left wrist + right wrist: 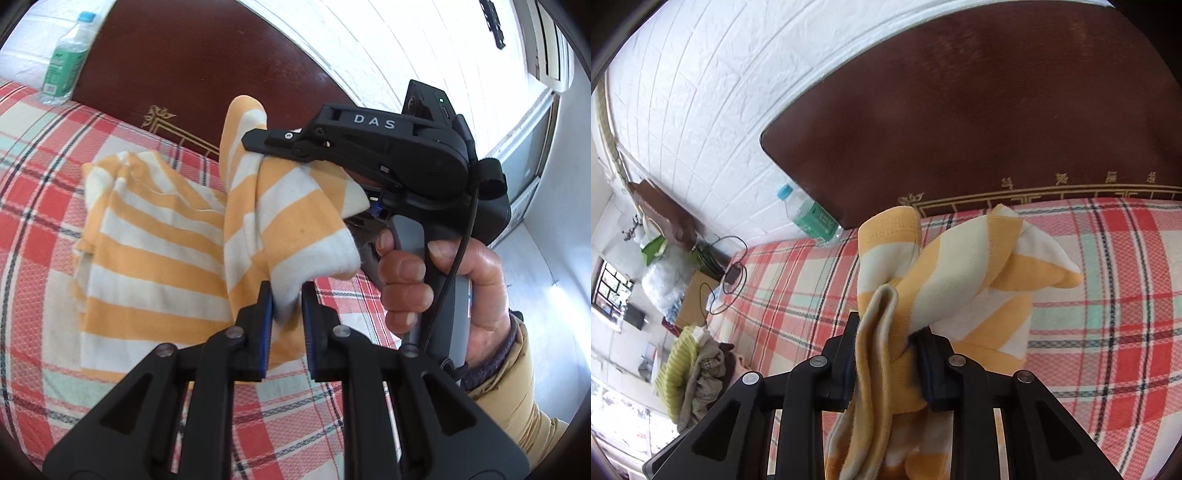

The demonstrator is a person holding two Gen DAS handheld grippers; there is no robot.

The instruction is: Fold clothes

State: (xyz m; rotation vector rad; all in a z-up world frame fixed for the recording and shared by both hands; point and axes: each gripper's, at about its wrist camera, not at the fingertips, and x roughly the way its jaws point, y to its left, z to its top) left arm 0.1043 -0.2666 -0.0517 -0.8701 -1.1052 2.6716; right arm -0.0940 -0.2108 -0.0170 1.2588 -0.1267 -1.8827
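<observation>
1. I see the bed [48,184] under a red, white and mint plaid cover, with the dark brown headboard [960,110] and its gold trim behind it against a white brick-pattern wall [701,92].
2. A clear plastic bottle [66,59] with a blue cap and green label stands at the head of the bed, just beside the headboard's edge; its level I cannot make out.
3. From the right wrist camera I see a heap of clothes [690,376], a green knit piece on top, off the bed's far side, and cables [727,277] trailing over the bed corner near a cluttered stand.
4. The orange-and-white striped garment [155,240] lies partly on the cover and is lifted at one end between my two tools.
5. My left gripper [286,314] has its fingers [264,325] closed in on a bunched fold of the garment.
6. My right gripper [264,147] is clamped on the garment's upper part; in its own view thick cloth fills the gap between the fingers [925,362].
7. The raised cloth blocks much of the bed beyond it in both views.
</observation>
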